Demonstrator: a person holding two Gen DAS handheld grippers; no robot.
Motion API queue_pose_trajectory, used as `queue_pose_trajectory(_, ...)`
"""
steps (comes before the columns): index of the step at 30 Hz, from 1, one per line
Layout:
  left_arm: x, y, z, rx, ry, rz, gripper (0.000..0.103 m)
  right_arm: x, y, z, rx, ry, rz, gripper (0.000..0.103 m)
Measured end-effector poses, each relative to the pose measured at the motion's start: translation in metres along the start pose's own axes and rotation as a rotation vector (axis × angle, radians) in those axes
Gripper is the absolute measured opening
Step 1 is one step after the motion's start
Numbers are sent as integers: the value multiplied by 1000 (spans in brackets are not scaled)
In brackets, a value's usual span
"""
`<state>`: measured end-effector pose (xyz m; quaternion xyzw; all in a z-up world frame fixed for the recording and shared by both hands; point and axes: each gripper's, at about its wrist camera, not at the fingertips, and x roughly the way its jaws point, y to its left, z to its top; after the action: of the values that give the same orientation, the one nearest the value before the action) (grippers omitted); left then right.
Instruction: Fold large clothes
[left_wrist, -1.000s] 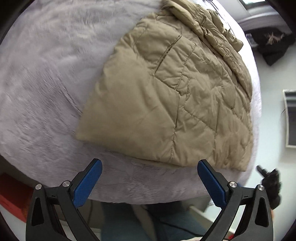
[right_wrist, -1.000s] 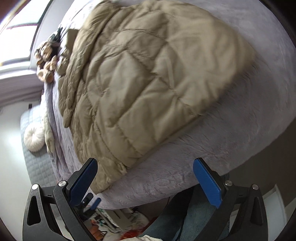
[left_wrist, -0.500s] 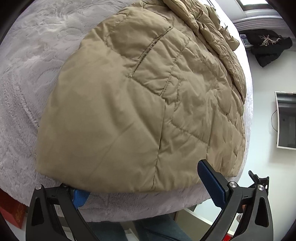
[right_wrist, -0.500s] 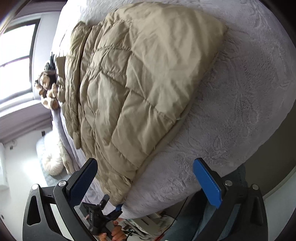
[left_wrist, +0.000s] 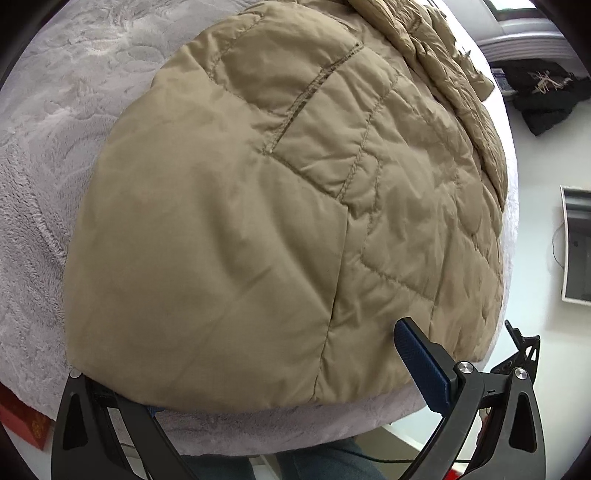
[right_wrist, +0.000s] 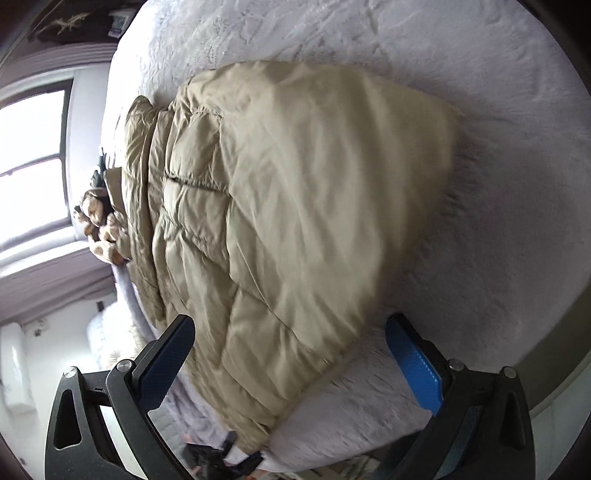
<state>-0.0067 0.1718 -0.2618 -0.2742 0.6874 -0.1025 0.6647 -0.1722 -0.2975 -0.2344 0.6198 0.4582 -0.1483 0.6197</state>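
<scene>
A tan quilted puffer jacket (left_wrist: 258, 221) lies spread on a lilac fleece bed cover (left_wrist: 55, 129). My left gripper (left_wrist: 280, 369) is open at the jacket's near hem. Its left finger is hidden under the hem, and its right fingertip (left_wrist: 410, 339) rests over the fabric. In the right wrist view the jacket (right_wrist: 295, 206) runs away toward the window. My right gripper (right_wrist: 291, 325) is open and straddles the jacket's near edge, with fabric between its spread fingers. The left gripper's tip (right_wrist: 218, 458) shows blurred at the jacket's lower corner.
A brown plush toy (right_wrist: 98, 221) sits by the jacket's far end, near a window (right_wrist: 33, 166). Dark clothing (left_wrist: 543, 99) lies off the bed. A red box (left_wrist: 22, 421) is below the bed edge, and a person's jeans (left_wrist: 332, 461) are close to it.
Both grippers moved in toward the jacket. The left one's left finger went under the hem. The right one swung round and now straddles the jacket's edge.
</scene>
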Motion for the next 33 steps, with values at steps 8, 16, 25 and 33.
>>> queue_pose_trajectory(8, -12, -8, 7, -74, -52, -54, 98, 21, 11, 15, 42, 56, 85, 103)
queue_pose_trajectory(16, -19, -23, 18, -62, -81, -112, 20, 31, 13, 21, 95, 122, 104, 80)
queue_pose_trajectory(25, -64, -50, 35, 21, -145, -145, 14, 23, 23, 28, -11, 157, 62, 10)
queue_pose_trajectory(33, -120, -94, 77, 92, -269, -173, 14, 1, 102, 41, -250, 183, 121, 10)
